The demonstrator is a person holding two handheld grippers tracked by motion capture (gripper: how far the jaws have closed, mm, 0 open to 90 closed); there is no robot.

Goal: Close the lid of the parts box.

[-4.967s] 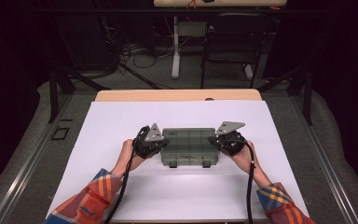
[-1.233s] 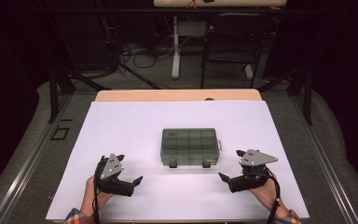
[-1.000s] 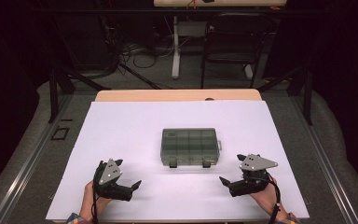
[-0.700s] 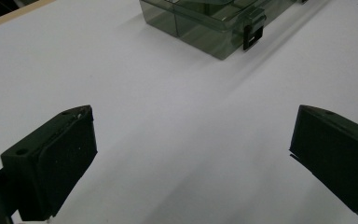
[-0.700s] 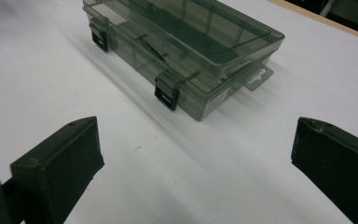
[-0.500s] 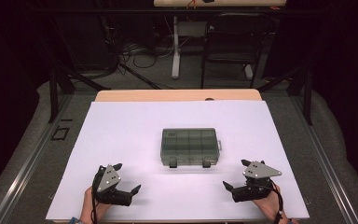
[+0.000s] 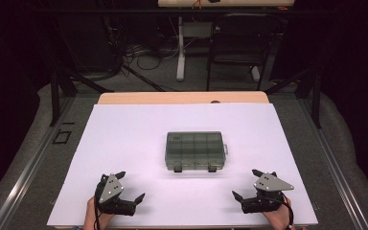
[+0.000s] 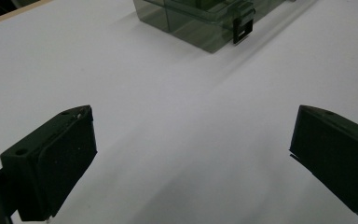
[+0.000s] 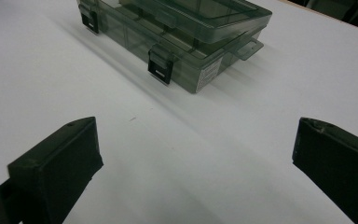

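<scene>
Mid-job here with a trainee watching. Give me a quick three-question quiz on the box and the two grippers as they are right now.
1. True or false: the left gripper is clamped on the compartment box.
2. How many black latches show on the box's near side? A) one B) two C) four
3. Fill in: the box lid is ____ (open or closed).

Key
1. False. Its jaws stand wide apart over the bare white table cover, well short of the box; the right gripper is open too, and holds nothing.
2. B, two, both folded down.
3. Closed.
</scene>
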